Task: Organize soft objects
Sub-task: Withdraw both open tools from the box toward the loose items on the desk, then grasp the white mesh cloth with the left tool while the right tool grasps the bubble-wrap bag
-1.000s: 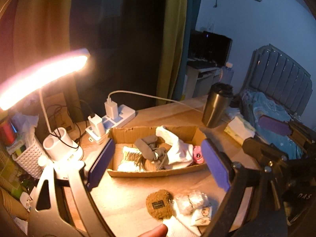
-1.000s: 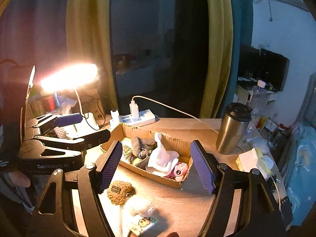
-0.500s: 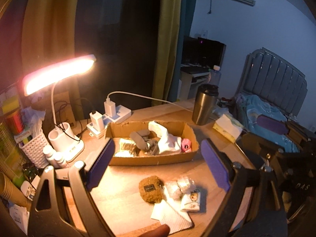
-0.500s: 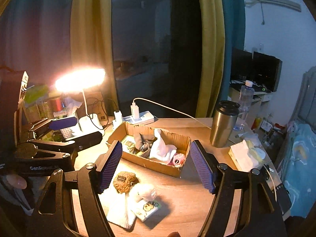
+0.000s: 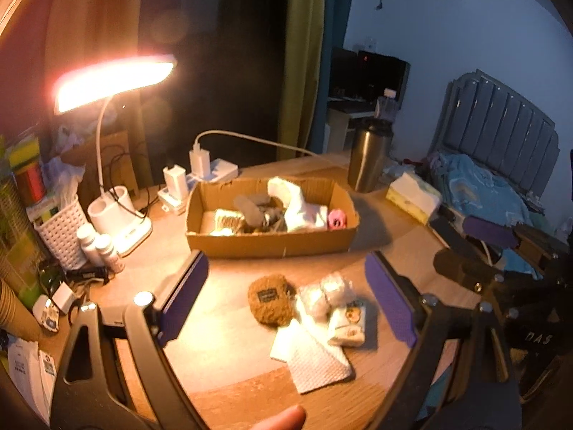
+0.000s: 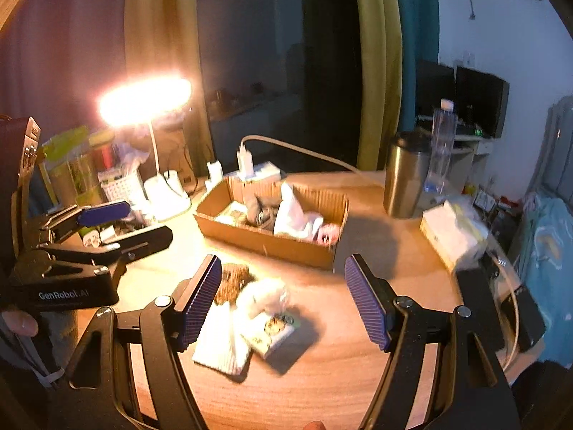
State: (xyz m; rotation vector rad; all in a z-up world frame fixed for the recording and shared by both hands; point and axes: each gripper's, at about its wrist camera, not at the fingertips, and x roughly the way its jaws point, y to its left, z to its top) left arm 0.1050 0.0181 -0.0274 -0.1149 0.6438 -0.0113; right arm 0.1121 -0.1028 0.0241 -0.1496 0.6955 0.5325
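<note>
Both grippers, left gripper (image 5: 286,301) and right gripper (image 6: 283,299), wide apart, holding nothing. Could snag several pieces of that loose pile (image 5: 315,308) together, or nudge the cardboard box (image 5: 272,243).

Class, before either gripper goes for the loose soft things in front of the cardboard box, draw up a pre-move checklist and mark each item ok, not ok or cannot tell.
1. Left gripper open and empty: ok.
2. Right gripper open and empty: ok.
3. Brown plush unobstructed on the table: ok.
4. Cardboard box has spare room: cannot tell; socks and cloths already fill its middle.
5. Steel tumbler stands clear of the pile: ok.
6. White cloth lies free: not ok; the small packets overlap it.
</note>
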